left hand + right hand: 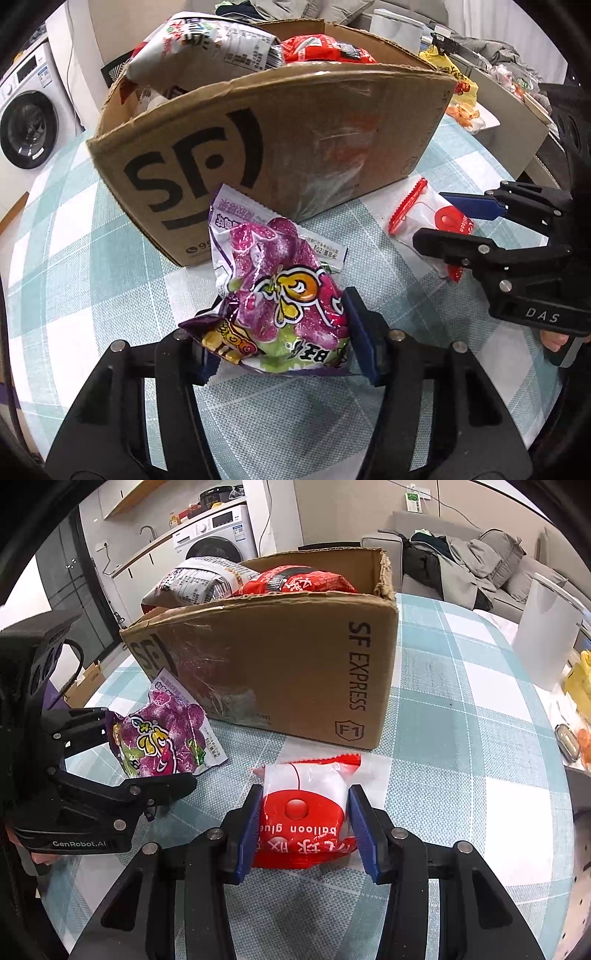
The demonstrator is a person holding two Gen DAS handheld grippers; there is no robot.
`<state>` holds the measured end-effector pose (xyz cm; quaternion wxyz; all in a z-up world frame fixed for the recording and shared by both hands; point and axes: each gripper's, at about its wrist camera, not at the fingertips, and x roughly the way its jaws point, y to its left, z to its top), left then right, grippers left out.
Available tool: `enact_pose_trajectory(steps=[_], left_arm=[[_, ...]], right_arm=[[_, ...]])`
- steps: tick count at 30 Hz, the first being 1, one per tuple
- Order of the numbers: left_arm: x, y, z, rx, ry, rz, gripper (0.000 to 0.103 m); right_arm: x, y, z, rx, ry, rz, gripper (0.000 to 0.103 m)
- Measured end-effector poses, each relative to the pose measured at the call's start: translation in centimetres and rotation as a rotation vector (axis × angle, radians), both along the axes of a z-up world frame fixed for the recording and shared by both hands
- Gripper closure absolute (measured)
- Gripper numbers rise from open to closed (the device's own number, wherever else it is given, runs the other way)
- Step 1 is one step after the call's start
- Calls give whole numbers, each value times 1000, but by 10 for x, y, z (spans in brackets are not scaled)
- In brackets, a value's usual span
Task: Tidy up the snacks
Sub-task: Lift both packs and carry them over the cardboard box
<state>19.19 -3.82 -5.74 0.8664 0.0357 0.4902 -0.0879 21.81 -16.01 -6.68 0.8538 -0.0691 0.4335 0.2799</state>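
Note:
A cardboard SF box (295,147) (288,672) stands on the checked table, holding a white snack bag (199,44) (192,583) and a red one (325,48) (295,579). My left gripper (284,332) (110,753) is shut on a purple grape candy packet (280,280) (162,734), just in front of the box. My right gripper (303,827) (443,221) straddles a red and clear balloon glue packet (306,812) (424,214) lying on the table; its blue pads (360,830) sit at the packet's sides, and whether they press it I cannot tell.
The table has a teal checked cloth (461,738). A white container (546,631) and yellow items (581,686) stand at the right edge. A washing machine (218,535) and a sofa with clothes (461,561) lie beyond the table.

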Motion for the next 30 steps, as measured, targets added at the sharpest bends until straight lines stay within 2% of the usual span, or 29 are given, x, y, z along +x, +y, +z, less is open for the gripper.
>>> enact_pose_trajectory(steps=[5, 13, 30], left_arm=[[-8, 22, 1, -60, -15, 31, 48], [-19, 34, 12, -136, -45, 64, 48], [-56, 66, 59, -164, -138, 98, 48]], right_arm=[[0, -1, -1, 0, -6, -3, 58], [-6, -5, 6, 17, -25, -12, 59], [-34, -7, 30, 41, -87, -15, 59]])
